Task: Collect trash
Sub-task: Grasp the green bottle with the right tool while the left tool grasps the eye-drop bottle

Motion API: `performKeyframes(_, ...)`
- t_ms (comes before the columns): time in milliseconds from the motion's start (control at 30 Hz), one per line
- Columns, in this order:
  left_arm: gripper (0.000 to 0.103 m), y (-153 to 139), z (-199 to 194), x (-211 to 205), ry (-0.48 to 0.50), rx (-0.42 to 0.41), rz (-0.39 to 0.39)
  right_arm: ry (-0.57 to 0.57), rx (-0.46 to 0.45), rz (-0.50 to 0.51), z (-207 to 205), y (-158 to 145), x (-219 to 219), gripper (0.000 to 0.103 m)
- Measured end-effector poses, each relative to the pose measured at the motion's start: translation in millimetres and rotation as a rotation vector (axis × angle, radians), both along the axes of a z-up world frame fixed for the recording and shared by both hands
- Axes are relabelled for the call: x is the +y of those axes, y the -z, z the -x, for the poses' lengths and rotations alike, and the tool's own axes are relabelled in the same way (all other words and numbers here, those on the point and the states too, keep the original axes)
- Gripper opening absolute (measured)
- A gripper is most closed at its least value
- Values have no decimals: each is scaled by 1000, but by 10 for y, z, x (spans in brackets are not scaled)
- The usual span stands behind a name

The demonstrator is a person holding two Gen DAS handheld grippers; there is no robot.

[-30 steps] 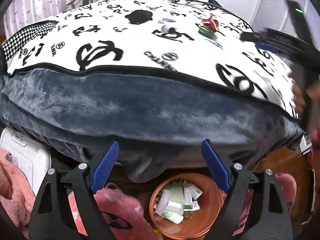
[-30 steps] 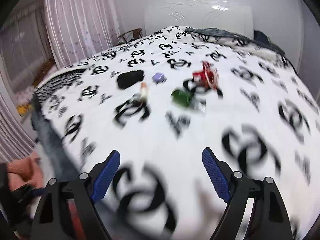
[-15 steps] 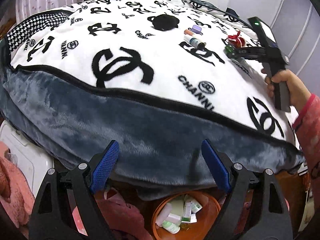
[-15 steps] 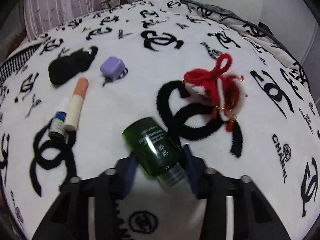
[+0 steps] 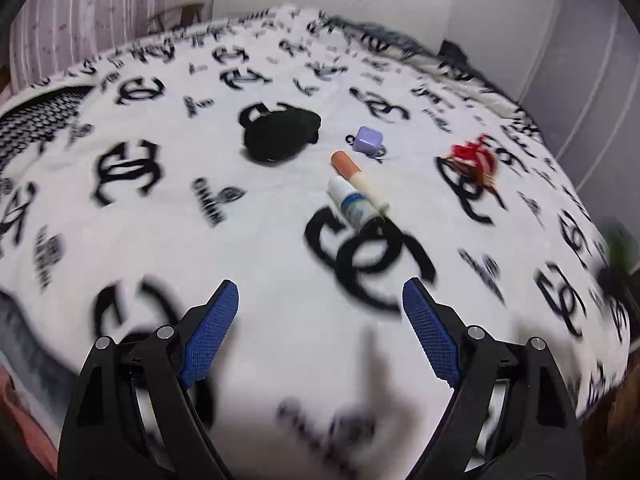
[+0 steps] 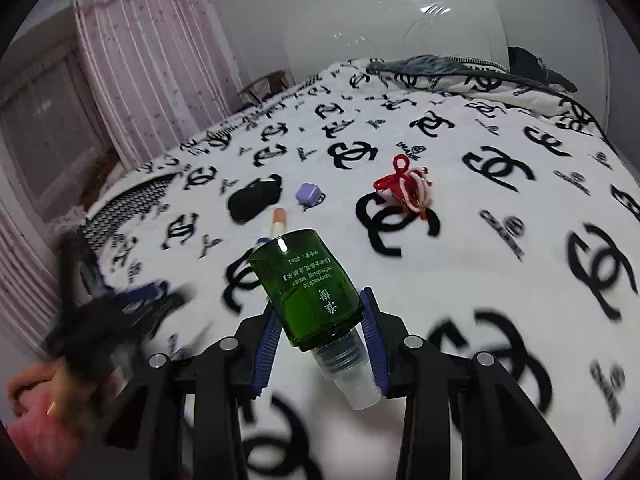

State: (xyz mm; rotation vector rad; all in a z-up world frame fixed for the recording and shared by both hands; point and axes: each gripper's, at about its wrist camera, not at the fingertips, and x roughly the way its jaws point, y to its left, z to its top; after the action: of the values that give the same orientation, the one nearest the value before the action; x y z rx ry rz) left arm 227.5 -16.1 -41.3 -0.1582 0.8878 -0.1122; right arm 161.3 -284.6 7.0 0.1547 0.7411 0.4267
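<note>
Right wrist: right claw clamps green bottle, cap half-hidden.

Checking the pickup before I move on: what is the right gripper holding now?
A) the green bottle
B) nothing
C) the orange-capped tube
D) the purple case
A: the right gripper is shut on the green bottle, raised off the bed, clear cap pointing back toward the camera.

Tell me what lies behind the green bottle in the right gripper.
Behind the green bottle lie an orange-capped tube and a blue-labelled white tube, side by side on the blanket. From the right wrist, the bottle covers their near ends.
</note>
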Motion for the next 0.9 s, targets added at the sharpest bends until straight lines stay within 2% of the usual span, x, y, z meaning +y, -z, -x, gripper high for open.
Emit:
performKeyframes(133,82,170,-462,-102,-18,71,16,2,-5,-37,343,-11,-183,39)
performKeyframes(300,82,290,-731,-219,-37,108,-26,6,17,-49,467,62,-298,39)
performKeyframes(367,73,295,-778,-198,-41,107,-8,3,17,-55,486,78,-317,39)
performKeyframes(467,49,315,-857,-188,-11,127,25,0,18,-69,491,101,-329,39)
performKeyframes(533,37,336,-896,-193,-1,143,12,-1,21,-81,484,122,-327,39)
performKeyframes(633,30,362,-990,-104,-3,174,64,-11,33,-95,456,165,-302,39)
performKeyframes(767,30,368,-1121,105,-33,216,211,-23,36,-106,485,176,-252,39)
performKeyframes(900,29,325,-1184,148,-35,221,233,-29,36,-112,492,157,-230,39)
